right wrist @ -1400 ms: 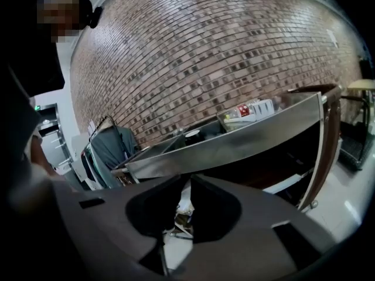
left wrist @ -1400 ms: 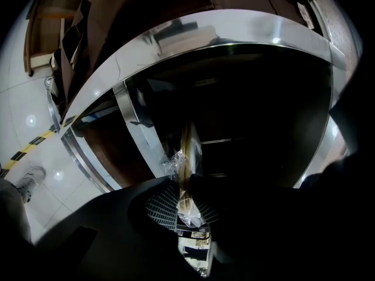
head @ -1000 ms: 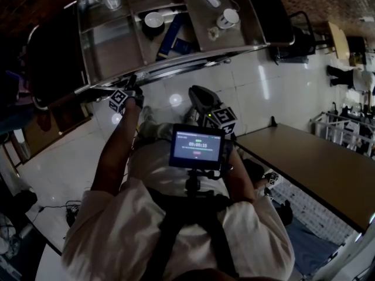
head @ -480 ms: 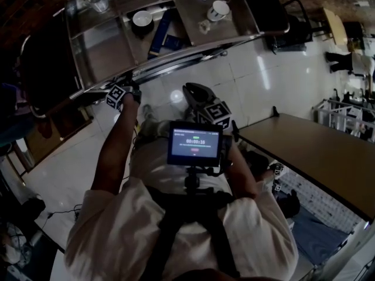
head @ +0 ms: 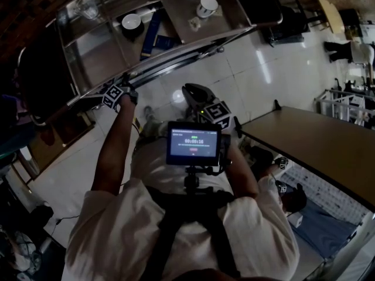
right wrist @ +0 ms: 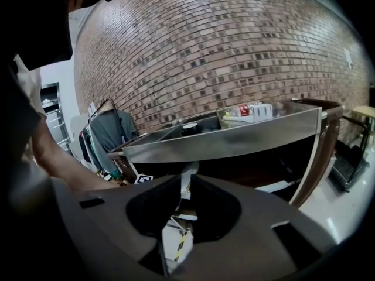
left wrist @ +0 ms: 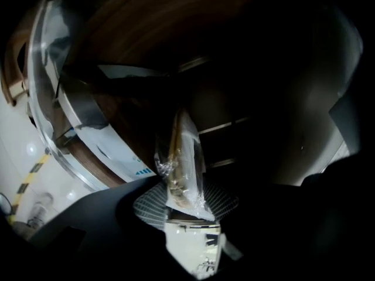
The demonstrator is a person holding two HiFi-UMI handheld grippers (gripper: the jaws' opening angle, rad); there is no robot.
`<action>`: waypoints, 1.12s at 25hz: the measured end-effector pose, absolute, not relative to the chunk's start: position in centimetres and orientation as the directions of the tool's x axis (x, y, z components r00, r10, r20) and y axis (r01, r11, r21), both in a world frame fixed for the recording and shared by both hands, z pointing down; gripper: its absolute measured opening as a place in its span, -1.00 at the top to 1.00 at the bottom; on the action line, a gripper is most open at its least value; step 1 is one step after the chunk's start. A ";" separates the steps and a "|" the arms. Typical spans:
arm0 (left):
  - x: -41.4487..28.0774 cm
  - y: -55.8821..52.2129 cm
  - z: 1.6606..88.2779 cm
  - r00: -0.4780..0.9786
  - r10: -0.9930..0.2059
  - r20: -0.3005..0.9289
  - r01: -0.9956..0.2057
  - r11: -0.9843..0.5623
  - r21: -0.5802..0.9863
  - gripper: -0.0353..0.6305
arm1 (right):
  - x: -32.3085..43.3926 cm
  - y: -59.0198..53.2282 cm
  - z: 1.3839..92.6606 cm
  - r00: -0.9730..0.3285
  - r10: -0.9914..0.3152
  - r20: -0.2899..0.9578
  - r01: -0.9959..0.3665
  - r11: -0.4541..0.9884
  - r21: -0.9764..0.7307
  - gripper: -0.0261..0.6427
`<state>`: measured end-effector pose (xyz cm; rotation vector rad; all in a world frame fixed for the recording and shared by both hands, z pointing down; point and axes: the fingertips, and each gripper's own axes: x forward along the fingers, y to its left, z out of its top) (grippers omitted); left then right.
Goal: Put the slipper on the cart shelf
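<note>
A slipper [left wrist: 184,163] wrapped in clear plastic stands on edge in the dark lower shelf of the cart [left wrist: 88,139]. It sits between the jaws of my left gripper [left wrist: 186,209], which have just been opening; the gap looks wider than the slipper. In the head view the left gripper [head: 120,86] reaches under the cart's steel top rim [head: 176,51]. My right gripper [head: 196,92] hangs near my body, short of the cart [right wrist: 234,139]. Its jaws [right wrist: 186,180] are almost together with nothing between them.
On the cart's top tray stand a glass [head: 87,7], a bowl [head: 130,21], a blue box [head: 151,31] and a cup [head: 206,6]. A wooden table [head: 316,145] lies to my right. A clothes rack [right wrist: 108,130] stands by the brick wall.
My left gripper has edged a little further in under the cart's rim. The right gripper has kept its place.
</note>
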<state>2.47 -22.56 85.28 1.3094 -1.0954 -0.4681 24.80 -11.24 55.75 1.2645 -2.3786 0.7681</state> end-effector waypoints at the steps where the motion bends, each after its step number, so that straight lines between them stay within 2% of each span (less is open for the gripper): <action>1: 2.5 -22.4 85.4 0.462 -0.796 0.391 -0.303 0.273 0.913 0.28 | 24.8 -11.2 55.7 -0.550 -0.654 0.519 -0.835 0.456 -0.309 0.69; 3: 2.3 -22.0 85.9 0.468 -0.772 0.430 -0.315 0.309 0.897 0.09 | 24.4 -11.0 55.7 -0.559 -0.655 0.508 -0.829 0.454 -0.327 0.69; 9: 2.2 -20.9 86.3 0.513 -0.734 0.446 -0.280 0.347 0.895 0.01 | 23.8 -11.0 56.0 -0.576 -0.654 0.490 -0.817 0.459 -0.349 0.69; 19: 3.1 -17.2 84.6 0.590 -0.684 0.428 -0.270 0.332 0.904 0.02 | 24.4 -10.9 56.9 -0.572 -0.670 0.473 -0.820 0.453 -0.350 0.69; 25: 4.7 -13.9 80.5 0.698 -0.603 0.387 -0.337 0.200 0.920 0.03 | 24.5 -11.5 56.8 -0.545 -0.708 0.448 -0.836 0.424 -0.347 0.69; 28: 4.4 -12.8 77.4 0.717 -0.621 0.318 -0.312 0.122 0.942 0.22 | 24.4 -12.0 56.5 -0.538 -0.731 0.419 -0.839 0.416 -0.350 0.69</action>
